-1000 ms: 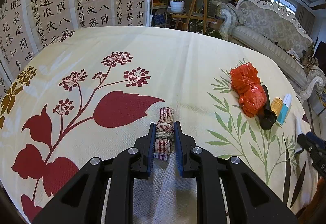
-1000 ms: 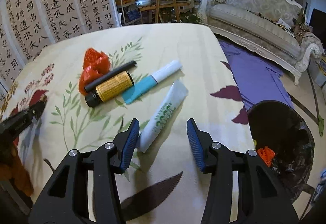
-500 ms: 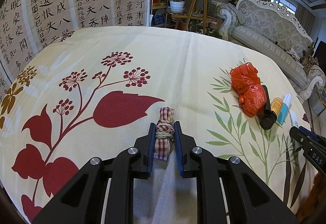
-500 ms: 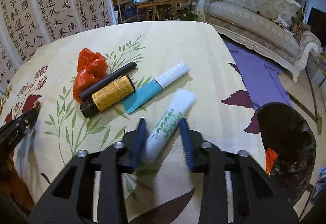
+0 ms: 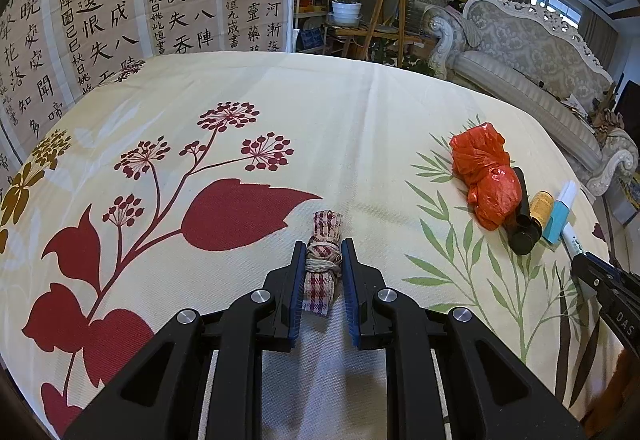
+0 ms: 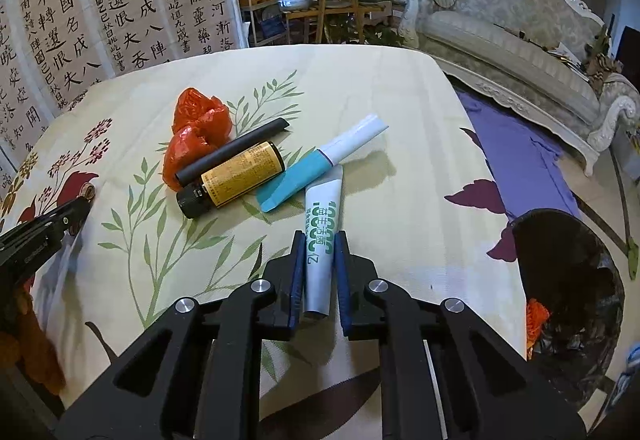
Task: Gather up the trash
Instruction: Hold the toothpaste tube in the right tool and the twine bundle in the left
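**Both jaws loaded, bin at three o'clock**

Your right gripper (image 6: pixel 319 268) has just closed its jaws on the white tube (image 6: pixel 321 240), lying on the desk (image 6: pixel 400 144) at six o'clock of the bottle (image 6: pixel 236 176). Your left gripper (image 5: pixel 322 280) pinches the checked cloth roll (image 5: pixel 323 260), near shut. The trash bin (image 6: pixel 568 280) waits beside the desk edge, probably for the drop.

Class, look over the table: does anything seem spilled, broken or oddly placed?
Nothing is spilled or broken. The bottle, black tube, red bag and teal-white tube lie jumbled together, touching.
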Demonstrator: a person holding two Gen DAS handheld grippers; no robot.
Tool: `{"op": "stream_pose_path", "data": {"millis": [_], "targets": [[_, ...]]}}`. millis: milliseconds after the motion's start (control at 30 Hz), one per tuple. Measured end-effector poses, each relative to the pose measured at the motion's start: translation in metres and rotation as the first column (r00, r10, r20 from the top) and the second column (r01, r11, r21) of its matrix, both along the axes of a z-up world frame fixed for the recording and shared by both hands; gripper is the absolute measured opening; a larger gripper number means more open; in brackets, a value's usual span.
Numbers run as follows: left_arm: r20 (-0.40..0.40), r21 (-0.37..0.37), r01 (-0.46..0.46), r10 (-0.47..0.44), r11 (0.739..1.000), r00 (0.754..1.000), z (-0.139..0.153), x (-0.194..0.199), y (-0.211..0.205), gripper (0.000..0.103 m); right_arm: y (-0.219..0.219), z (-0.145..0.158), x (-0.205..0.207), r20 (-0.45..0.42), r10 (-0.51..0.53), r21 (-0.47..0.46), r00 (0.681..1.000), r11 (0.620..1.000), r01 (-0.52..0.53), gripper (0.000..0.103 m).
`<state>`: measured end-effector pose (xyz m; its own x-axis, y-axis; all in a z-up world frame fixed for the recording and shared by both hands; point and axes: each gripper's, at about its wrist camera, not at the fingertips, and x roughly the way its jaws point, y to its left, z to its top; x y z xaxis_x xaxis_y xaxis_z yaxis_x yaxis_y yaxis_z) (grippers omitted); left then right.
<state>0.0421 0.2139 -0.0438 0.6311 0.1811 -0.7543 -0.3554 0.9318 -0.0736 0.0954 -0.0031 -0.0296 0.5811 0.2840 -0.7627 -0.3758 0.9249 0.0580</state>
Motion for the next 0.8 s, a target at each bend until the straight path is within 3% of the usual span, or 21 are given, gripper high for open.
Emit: {"op": "stream_pose_path", "data": {"millis": [567, 800], "targets": [[0.005, 0.006, 0.039, -0.039, 0.999, 0.999, 0.004, -0.005, -0.007, 0.018, -0.015, 0.009, -0.014, 0.021, 0.005, 0.035, 1.0, 0.999, -0.006, 0.014], [0.004, 0.001, 0.036, -0.036, 0.999, 0.999, 0.004, -0.008, -0.008, 0.018, -0.015, 0.006, -0.014, 0.006, 0.011, -0.006, 1.0, 1.0, -0.011, 0.014]]}}
